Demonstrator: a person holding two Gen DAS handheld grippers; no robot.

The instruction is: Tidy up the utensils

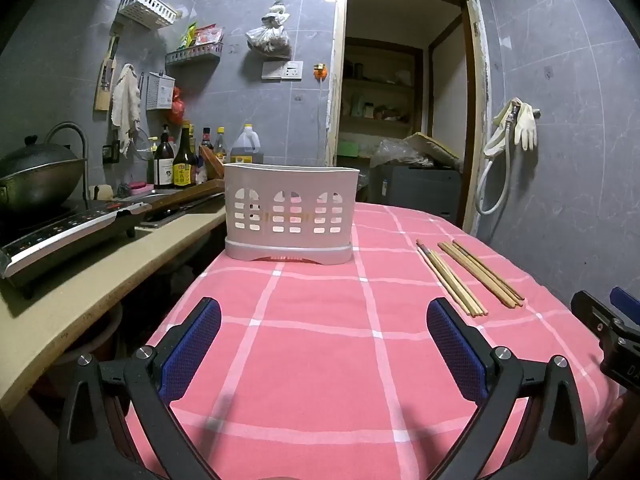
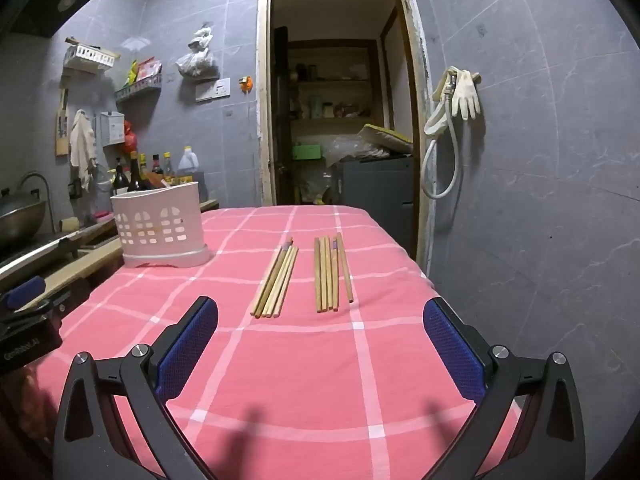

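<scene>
Little writing can be read: the bottles [image 1: 182,156] at the back of the kitchen counter carry labels too small to make out, and the black body of the left claw, seen at the left edge of the right wrist view, bears pale lettering that is too blurred to read. The left claw [image 1: 324,346] hovers over the pink checked cloth of the table [image 1: 320,360], its blue-padded fingers [image 1: 192,352] spread wide and holding nothing. The right claw [image 2: 320,344] is likewise wide apart and empty — nothing touches its pads [image 2: 454,350]. The white slotted utensil holder [image 1: 290,212] stands upright at the far left edge of the table, beside the counter. Two bundles of wooden chopsticks lie flat on the cloth ahead of the right claw — the left bundle [image 2: 276,282] angled, the right bundle [image 2: 332,274] nearly straight — near each other but apart, and well apart from the holder.
</scene>
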